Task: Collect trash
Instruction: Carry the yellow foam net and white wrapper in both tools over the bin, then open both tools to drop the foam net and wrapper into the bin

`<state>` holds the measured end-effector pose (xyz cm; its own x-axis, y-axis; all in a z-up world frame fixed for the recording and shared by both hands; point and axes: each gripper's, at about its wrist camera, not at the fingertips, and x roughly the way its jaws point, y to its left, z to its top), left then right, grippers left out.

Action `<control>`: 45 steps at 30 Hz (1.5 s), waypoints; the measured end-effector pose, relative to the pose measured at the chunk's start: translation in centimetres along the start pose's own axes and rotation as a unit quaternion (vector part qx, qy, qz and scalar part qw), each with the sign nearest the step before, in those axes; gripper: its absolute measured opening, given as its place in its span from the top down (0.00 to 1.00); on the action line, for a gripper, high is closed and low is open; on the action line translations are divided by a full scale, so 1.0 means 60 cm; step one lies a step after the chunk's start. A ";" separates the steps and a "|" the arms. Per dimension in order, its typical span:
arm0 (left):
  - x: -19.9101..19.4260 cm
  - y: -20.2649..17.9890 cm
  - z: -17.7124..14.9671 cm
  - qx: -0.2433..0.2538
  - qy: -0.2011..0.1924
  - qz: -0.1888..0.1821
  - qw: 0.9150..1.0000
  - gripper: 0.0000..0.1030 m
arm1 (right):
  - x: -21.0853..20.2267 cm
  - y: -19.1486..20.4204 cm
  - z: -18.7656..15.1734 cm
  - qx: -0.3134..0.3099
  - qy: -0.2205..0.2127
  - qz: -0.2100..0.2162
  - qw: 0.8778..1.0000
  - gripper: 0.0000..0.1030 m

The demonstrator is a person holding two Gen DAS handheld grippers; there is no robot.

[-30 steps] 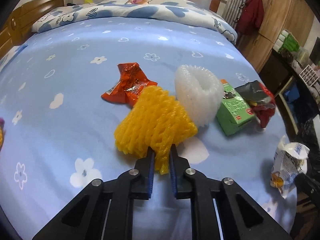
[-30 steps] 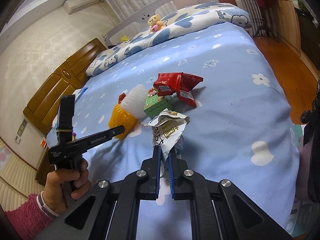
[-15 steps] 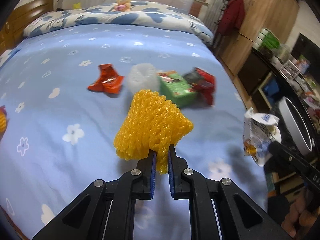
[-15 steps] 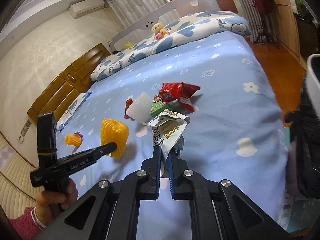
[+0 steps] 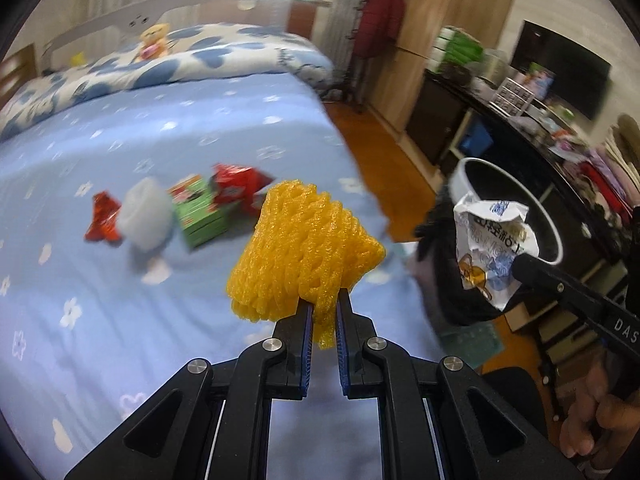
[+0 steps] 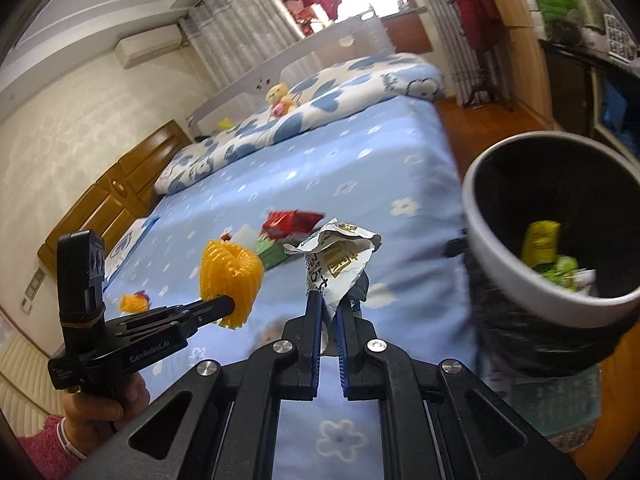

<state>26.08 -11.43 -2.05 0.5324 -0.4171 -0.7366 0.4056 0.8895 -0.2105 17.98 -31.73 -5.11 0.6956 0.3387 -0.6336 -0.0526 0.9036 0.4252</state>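
My left gripper (image 5: pixel 323 306) is shut on a yellow foam net (image 5: pixel 304 252) and holds it in the air above the bed's right side; it also shows in the right wrist view (image 6: pixel 230 276). My right gripper (image 6: pixel 329 300) is shut on a crumpled white snack bag (image 6: pixel 334 258), seen in the left wrist view (image 5: pixel 486 250) just in front of the trash bin. The white bin with a black liner (image 6: pixel 480 216) stands beside the bed with wrappers inside. On the bed lie a red wrapper (image 5: pixel 102 222), a white foam net (image 5: pixel 146 216), a green box (image 5: pixel 198 214) and a red bag (image 5: pixel 238 186).
The blue flowered bed (image 5: pixel 120 148) fills the left. Another small yellow foam net (image 6: pixel 134 303) lies near its left edge. A wooden floor (image 5: pixel 384 160), dark cabinets and a cluttered desk (image 5: pixel 520 120) are on the right. A bear toy (image 5: pixel 152 40) sits on the quilt.
Both grippers have swung right toward the bin, carrying the yellow net and the snack bag. The bin now looms large at the right of the right wrist view.
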 end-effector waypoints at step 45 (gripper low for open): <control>0.197 -0.259 0.167 0.147 0.044 -0.073 0.986 0.89 | -0.114 -0.232 0.068 0.077 -0.040 -0.110 0.990 0.93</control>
<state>33.51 -32.05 -1.04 0.3919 -0.5067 -0.7679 0.6771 0.7239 -0.1321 16.88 -47.70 -4.03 0.7325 0.1110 -0.6717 0.2121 0.9003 0.3802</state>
